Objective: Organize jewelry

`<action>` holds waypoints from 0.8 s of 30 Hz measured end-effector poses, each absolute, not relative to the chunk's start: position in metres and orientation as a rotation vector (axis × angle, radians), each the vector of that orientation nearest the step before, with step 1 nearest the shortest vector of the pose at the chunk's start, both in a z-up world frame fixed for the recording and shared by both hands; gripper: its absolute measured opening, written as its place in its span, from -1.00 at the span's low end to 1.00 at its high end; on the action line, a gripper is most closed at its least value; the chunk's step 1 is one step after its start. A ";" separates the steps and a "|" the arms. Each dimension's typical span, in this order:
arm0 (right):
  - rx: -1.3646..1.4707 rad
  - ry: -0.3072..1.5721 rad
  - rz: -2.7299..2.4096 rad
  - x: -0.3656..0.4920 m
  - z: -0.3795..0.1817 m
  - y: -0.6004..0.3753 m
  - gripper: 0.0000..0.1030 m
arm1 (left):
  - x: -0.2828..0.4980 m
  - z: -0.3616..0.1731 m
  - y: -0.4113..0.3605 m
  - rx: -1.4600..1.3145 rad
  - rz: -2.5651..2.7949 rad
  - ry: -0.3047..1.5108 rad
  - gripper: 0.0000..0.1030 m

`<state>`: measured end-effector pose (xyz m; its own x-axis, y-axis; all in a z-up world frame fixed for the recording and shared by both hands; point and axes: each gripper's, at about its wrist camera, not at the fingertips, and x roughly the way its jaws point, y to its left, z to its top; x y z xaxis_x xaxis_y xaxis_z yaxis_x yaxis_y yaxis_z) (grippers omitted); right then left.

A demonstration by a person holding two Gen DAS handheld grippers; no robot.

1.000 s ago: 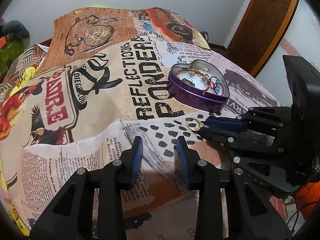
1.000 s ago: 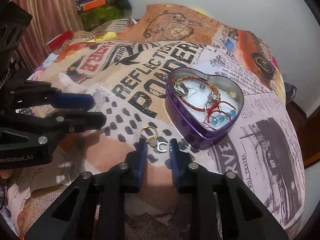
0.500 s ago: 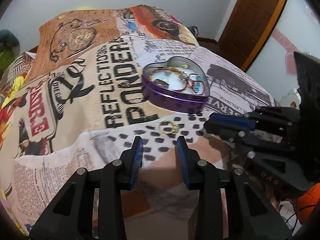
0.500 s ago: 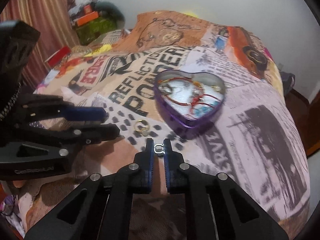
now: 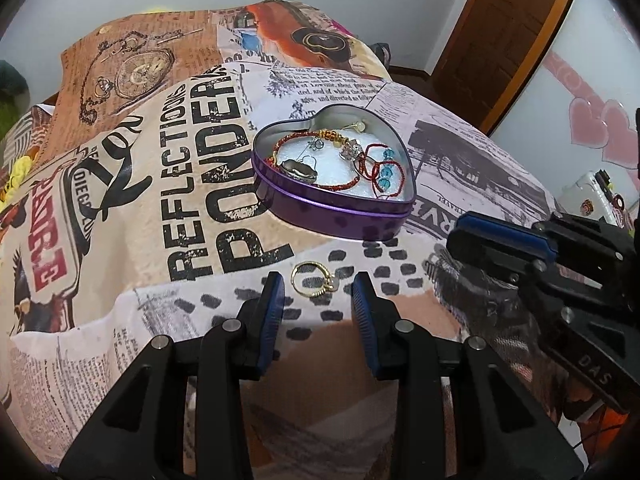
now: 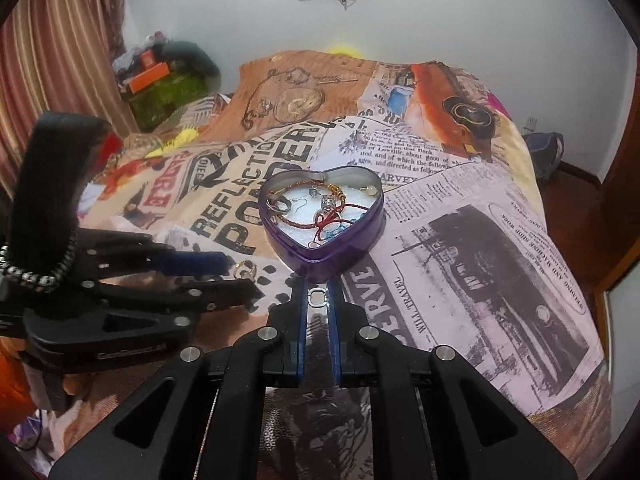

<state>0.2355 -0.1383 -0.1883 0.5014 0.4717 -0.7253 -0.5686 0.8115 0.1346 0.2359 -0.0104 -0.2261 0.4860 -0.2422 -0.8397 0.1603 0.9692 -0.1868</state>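
Observation:
A purple heart-shaped tin (image 5: 344, 216) (image 6: 352, 244) sits open on the printed bedspread and holds red cord bracelets, earrings and a ring. A gold ring (image 5: 314, 280) (image 6: 246, 270) lies on the cloth just in front of the tin. My left gripper (image 5: 318, 286) is open, its fingertips on either side of the gold ring. My right gripper (image 6: 318, 298) is shut on a small silver ring (image 6: 318, 297), held above the cloth close to the tin's near point. The right gripper also shows in the left wrist view (image 5: 500, 240), where the silver ring is hidden.
The bedspread (image 6: 460, 240) covers a bed that drops off at the right. A wooden door (image 5: 516, 28) stands beyond it. Clutter and a striped curtain (image 6: 60, 60) are at the far left. A bag (image 6: 544, 152) lies on the floor.
My right gripper closed on the silver ring and lifted it off the cloth toward the tin. My left gripper moved right and forward until its fingers straddle the gold ring.

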 end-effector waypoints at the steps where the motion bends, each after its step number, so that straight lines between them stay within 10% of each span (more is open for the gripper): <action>1: -0.125 0.835 0.631 0.236 -0.189 -0.138 -0.84 | 0.237 -0.227 -0.012 -0.078 -0.241 1.034 -0.34; 24: -0.115 0.806 0.600 0.234 -0.172 -0.148 -0.84 | 0.221 -0.203 -0.007 -0.056 -0.197 0.935 -0.53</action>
